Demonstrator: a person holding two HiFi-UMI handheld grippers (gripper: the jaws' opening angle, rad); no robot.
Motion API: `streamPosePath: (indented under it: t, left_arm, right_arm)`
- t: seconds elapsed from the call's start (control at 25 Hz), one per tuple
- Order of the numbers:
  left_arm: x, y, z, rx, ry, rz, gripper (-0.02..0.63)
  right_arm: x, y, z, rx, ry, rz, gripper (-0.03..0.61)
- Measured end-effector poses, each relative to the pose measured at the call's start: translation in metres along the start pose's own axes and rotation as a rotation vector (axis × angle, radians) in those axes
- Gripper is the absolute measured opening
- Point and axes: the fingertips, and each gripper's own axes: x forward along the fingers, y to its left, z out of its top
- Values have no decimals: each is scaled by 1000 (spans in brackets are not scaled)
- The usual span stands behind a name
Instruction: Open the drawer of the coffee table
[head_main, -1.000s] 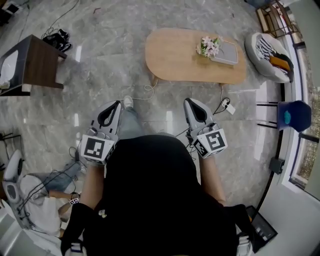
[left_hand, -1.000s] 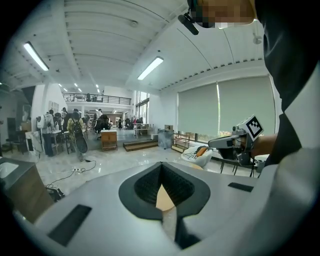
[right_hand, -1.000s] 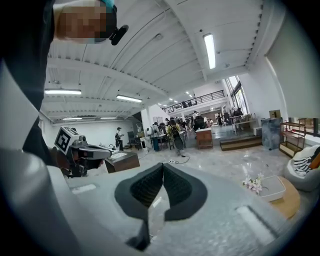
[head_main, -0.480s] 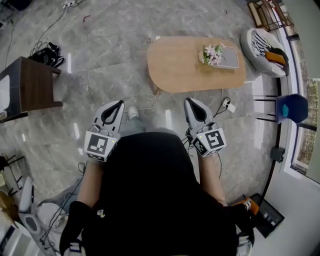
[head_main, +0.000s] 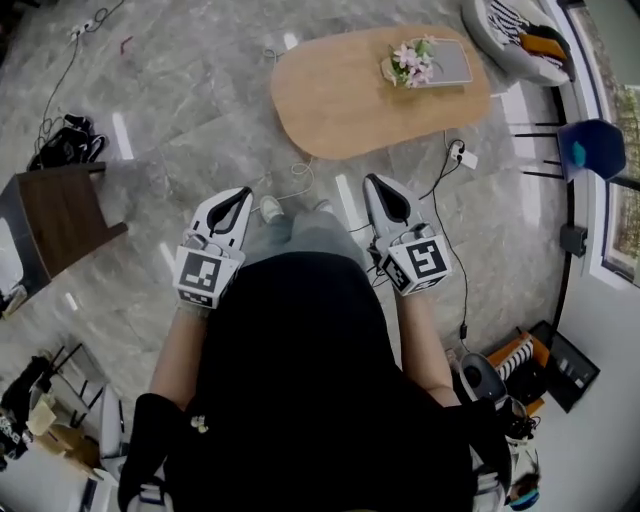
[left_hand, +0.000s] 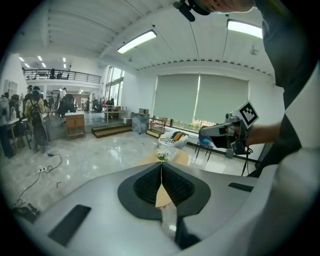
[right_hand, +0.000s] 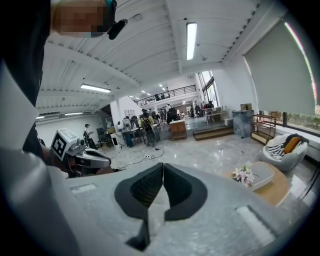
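Observation:
The oval wooden coffee table (head_main: 350, 100) stands on the marble floor ahead of me, with a bunch of flowers (head_main: 410, 62) and a grey tray (head_main: 450, 62) on its far right part. No drawer shows from here. My left gripper (head_main: 241, 194) and right gripper (head_main: 377, 184) are held in front of the body, both shut and empty, well short of the table. In the left gripper view the shut jaws (left_hand: 161, 165) point at the table (left_hand: 181, 158). In the right gripper view the shut jaws (right_hand: 162, 166) point left of the table (right_hand: 274, 190).
A dark brown side table (head_main: 60, 215) stands at the left. White cables and a power strip (head_main: 458, 155) lie on the floor by the coffee table. A striped beanbag (head_main: 520, 35) and a blue chair (head_main: 590, 148) are at the right, by the window wall.
The head view has swung: the coffee table has slid up and turned, the side table has dropped lower at the left. Both grippers remain shut in front of the body.

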Motion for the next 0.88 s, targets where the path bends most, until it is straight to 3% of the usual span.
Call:
streamPosePath:
  t: [0.32,0.88]
  left_arm:
    - [70,-24,-28,14,98,-126,14]
    - [179,-46,-142,26,251,-213,15]
  right_arm:
    - [-4,-46,-42,64,66,-85,0]
    - [0,-97,-156,147,162,-158,0]
